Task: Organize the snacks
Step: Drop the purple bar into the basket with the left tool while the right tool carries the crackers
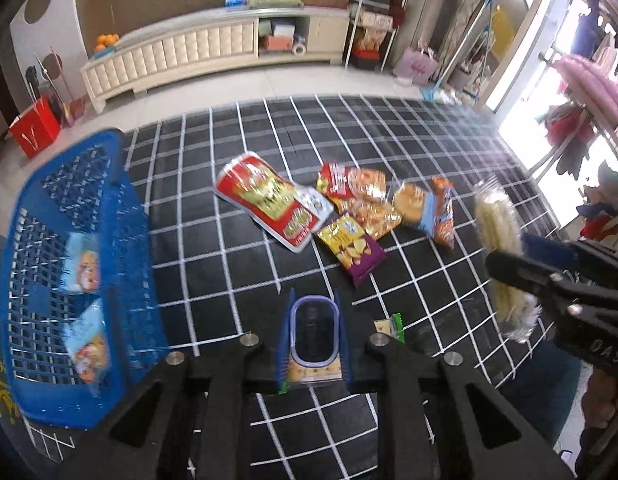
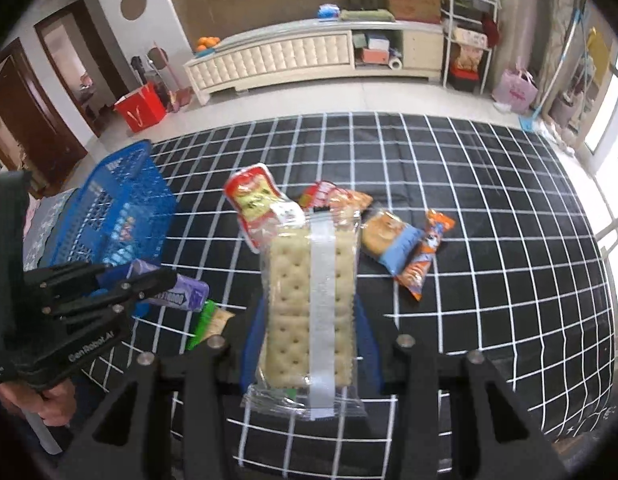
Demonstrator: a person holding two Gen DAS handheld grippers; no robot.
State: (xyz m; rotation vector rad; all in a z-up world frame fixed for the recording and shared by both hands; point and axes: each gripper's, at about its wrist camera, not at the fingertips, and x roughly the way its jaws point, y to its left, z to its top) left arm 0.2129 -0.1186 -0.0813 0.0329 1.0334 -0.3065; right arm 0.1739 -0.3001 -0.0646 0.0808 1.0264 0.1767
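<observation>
the work surface is a black grid-patterned cloth (image 2: 489,208) spread ahead of both claws. a blue basket (image 1: 69,240) stands to the left of the left gripper (image 1: 313,344), close beside it, and already contains at least two light-blue snack packs (image 1: 83,264).

a loose pile of snacks lies ahead of both claws, between them and the far edge of the cloth: a large red bag (image 1: 265,200), an orange-red bag (image 1: 351,188), a purple-and-yellow bag (image 1: 353,248), and a tan-and-blue pack (image 2: 391,242) touching an orange pack (image 2: 427,256). a small green-edged packet (image 2: 213,322) lies on the cloth just between the two claws.

the right gripper (image 2: 311,344) is closed on a clear cracker pack (image 2: 309,304), held lengthwise between its blue pads and lifted off the cloth. the left gripper is closed on a small purple-rimmed packet (image 1: 313,332), seen end-on; the right wrist view shows purple wrapping projecting from its jaws.

judged step: both claws are loaded, so this is the carry phase, items picked and not yet deposited.

the next move calls for taking each held pack leftward over the basket rim and opening the jaws only once above the basket interior. the left claw is nearer; the right claw should cross behind it to avoid collision.
</observation>
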